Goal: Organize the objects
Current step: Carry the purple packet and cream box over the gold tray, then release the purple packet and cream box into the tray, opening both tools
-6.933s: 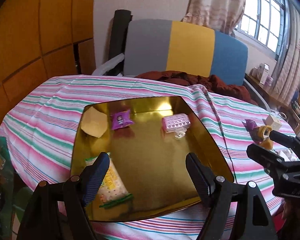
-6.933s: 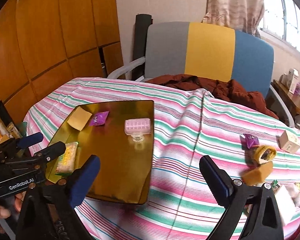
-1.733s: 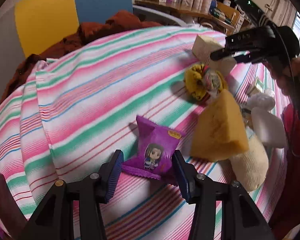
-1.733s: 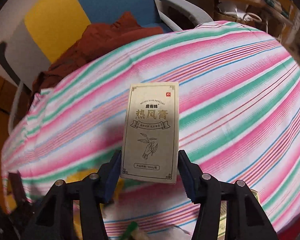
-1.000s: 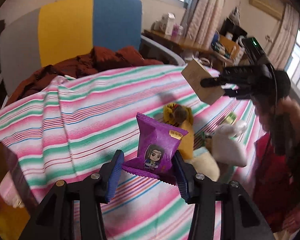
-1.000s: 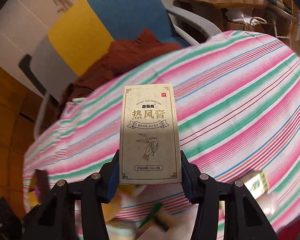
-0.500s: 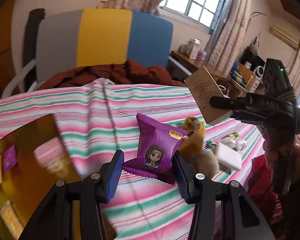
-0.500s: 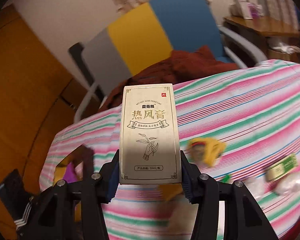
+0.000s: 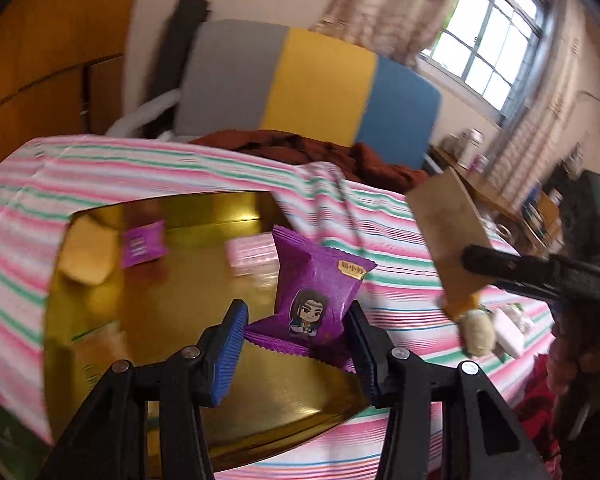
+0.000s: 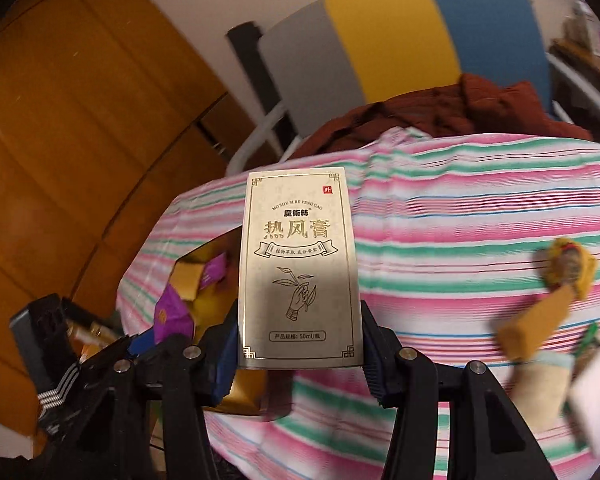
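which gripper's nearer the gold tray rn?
Left. The left gripper, holding the purple snack packet, is over the gold tray; the right gripper, holding the beige box, is off to its side.

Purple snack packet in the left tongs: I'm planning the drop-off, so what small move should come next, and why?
Probably lower the left tongs a little and let go. The purple snack packet is clamped between the pads and seems to hang over the gold tray, where a similar purple packet already lies, with bare tray floor beneath it.
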`<action>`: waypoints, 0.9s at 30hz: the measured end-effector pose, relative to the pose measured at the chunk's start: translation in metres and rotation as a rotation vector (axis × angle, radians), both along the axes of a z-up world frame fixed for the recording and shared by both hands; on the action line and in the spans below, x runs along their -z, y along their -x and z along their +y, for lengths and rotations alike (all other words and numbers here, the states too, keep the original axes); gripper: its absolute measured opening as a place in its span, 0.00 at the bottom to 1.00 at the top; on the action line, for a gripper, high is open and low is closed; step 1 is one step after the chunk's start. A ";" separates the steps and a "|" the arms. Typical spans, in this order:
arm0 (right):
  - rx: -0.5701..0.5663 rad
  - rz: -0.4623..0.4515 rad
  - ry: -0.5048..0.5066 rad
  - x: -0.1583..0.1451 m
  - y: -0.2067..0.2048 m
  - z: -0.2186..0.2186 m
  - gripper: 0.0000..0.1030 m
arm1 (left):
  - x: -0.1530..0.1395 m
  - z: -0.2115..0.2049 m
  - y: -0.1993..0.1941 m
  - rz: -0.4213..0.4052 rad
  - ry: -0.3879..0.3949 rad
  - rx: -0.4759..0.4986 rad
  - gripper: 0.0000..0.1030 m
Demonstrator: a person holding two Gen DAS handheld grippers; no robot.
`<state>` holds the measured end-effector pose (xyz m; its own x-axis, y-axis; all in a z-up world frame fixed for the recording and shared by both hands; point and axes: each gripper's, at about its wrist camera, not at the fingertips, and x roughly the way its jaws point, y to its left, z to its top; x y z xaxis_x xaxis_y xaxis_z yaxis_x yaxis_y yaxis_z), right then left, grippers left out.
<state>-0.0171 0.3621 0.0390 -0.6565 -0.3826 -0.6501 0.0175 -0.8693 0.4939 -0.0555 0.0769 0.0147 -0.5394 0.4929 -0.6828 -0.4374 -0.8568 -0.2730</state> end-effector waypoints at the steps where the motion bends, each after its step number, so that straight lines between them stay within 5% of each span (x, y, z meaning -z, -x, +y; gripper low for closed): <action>1: -0.012 -0.001 0.001 0.002 0.001 -0.006 0.51 | 0.003 -0.011 0.001 -0.005 0.001 -0.025 0.48; 15: -0.204 -0.068 -0.022 0.031 0.036 -0.109 0.51 | 0.024 -0.086 0.031 -0.013 0.063 -0.224 0.49; 27: -0.183 -0.067 -0.083 0.030 0.084 -0.152 0.55 | 0.025 -0.099 0.042 -0.006 0.113 -0.322 0.68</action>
